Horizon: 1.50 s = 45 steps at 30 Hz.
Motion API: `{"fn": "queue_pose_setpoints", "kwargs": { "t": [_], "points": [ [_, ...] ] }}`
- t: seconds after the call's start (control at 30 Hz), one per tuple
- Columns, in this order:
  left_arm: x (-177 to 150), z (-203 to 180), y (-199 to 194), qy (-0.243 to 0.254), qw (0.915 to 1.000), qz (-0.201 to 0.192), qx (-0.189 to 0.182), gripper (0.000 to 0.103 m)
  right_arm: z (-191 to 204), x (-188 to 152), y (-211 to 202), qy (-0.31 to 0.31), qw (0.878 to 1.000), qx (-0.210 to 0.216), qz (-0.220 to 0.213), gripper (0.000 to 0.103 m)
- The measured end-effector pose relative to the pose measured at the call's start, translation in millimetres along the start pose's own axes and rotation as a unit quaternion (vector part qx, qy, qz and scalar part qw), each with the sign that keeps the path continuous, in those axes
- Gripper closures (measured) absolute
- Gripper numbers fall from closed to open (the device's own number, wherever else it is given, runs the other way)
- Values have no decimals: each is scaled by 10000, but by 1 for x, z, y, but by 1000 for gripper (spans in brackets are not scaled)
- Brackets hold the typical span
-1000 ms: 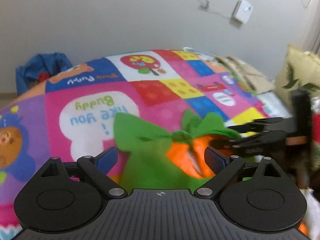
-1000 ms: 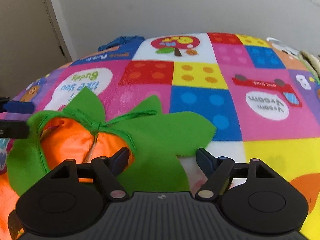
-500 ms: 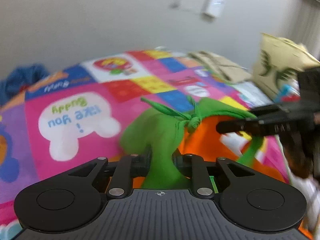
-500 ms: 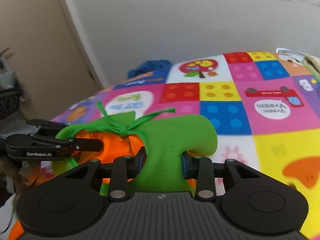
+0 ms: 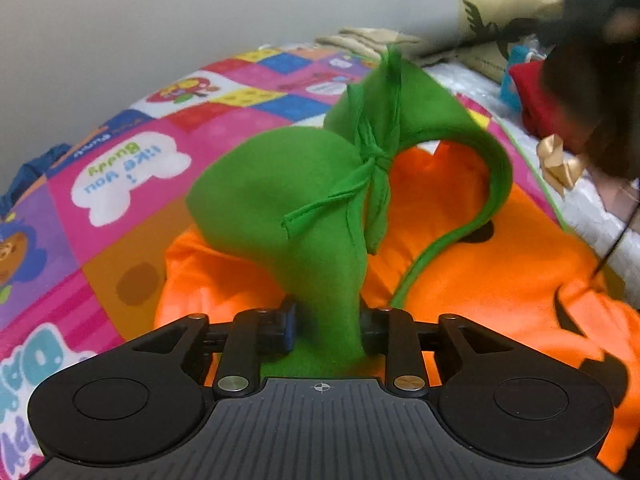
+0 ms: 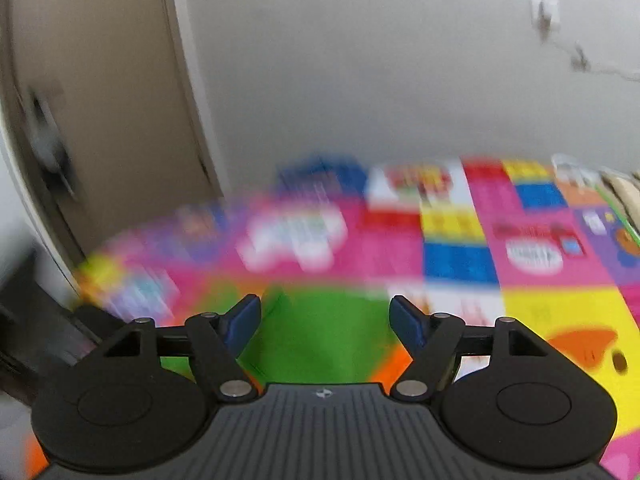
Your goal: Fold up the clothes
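An orange garment point(image 5: 500, 280) with a green leaf-shaped collar point(image 5: 288, 200) and a knotted green tie point(image 5: 372, 160) lies bunched on the colourful play mat point(image 5: 132, 172). My left gripper point(image 5: 326, 330) is shut on a flap of the green collar, which stands up from between its fingers. In the blurred right wrist view, my right gripper point(image 6: 326, 316) is open, with green collar fabric point(image 6: 320, 336) lying below and between its fingers and not pinched. A dark blurred shape at the top right of the left wrist view cannot be made out.
A beige printed bag point(image 5: 508, 12) and folded beige cloth point(image 5: 372, 40) lie at the mat's far side, with red fabric point(image 5: 536, 100) and a gold ribbon point(image 5: 560, 164) to the right. A door point(image 6: 92, 120) and a grey wall point(image 6: 360, 60) stand beyond the mat point(image 6: 560, 320).
My right gripper has opened and let go of the green collar, and its view is swinging fast. My left gripper stays shut on the collar, and more of the orange garment shows.
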State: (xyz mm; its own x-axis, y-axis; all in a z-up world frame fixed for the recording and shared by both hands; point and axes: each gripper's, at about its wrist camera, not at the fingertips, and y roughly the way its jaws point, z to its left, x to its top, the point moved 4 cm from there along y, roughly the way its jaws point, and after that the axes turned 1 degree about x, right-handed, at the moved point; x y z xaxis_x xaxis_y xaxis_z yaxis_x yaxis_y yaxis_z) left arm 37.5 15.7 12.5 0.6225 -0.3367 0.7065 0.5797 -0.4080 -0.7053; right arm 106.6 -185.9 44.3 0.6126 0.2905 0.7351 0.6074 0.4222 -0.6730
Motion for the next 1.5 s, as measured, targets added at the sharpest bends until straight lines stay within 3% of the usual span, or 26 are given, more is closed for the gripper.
{"fn": "queue_pose_setpoints", "kwargs": {
  "t": [0.07,0.13,0.2,0.27,0.33,0.43,0.53,0.6,0.67,0.73,0.87,1.0,1.1,1.17,1.23,1.33,1.43,1.5],
  "points": [
    [5,3,-19,-135,9996,-233,-29,39,6,-33,28,-336,9971,-308,616,34],
    [15,9,-35,-368,9978,-533,-122,30,11,-55,32,-553,9964,-441,459,31],
    [29,16,-43,-605,9945,-813,-256,28,11,-53,28,-484,9971,-392,437,31],
    [41,17,-33,-659,9934,-892,-301,28,8,-49,23,-314,9977,-296,513,31],
    [41,11,-12,-561,9959,-659,-275,31,3,-44,11,-242,9984,-243,458,31],
    [22,1,24,-280,9995,-65,-90,39,-4,-32,-26,3,9998,-140,-145,31],
    [5,1,43,-298,9994,171,-91,39,-8,-24,-52,488,9962,471,-551,31],
    [1,2,43,-290,9994,132,-104,39,-8,-27,-47,674,9930,862,-453,31],
    [1,5,37,-343,9992,135,-149,39,-5,-43,-21,618,9954,733,-35,31],
    [3,11,29,-452,9987,109,-217,38,-4,-62,5,544,9968,466,358,31],
    [21,31,-6,-996,9925,-401,-586,30,0,-73,15,329,9985,323,305,30],
    [50,36,-27,-1165,9818,-1073,-1049,31,0,-70,15,302,9986,294,326,30],
    [48,20,-7,-1073,9827,-759,-1305,44,-3,-65,2,342,9988,298,196,30],
    [35,8,14,-870,9886,-395,-1165,53,-7,-56,-14,394,9988,301,-60,32],
    [22,4,34,-900,9897,-75,-1109,53,-11,-39,-33,470,9972,309,-498,39],
    [11,7,47,-1102,9866,96,-1199,53,-12,-13,-41,726,9922,560,-845,45],
    [7,9,48,-1158,9858,200,-1202,52,-3,-12,-10,812,9920,868,-432,45],
    [8,13,40,-1141,9866,191,-1154,52,0,-30,24,798,9935,782,195,45]
  ]
}}
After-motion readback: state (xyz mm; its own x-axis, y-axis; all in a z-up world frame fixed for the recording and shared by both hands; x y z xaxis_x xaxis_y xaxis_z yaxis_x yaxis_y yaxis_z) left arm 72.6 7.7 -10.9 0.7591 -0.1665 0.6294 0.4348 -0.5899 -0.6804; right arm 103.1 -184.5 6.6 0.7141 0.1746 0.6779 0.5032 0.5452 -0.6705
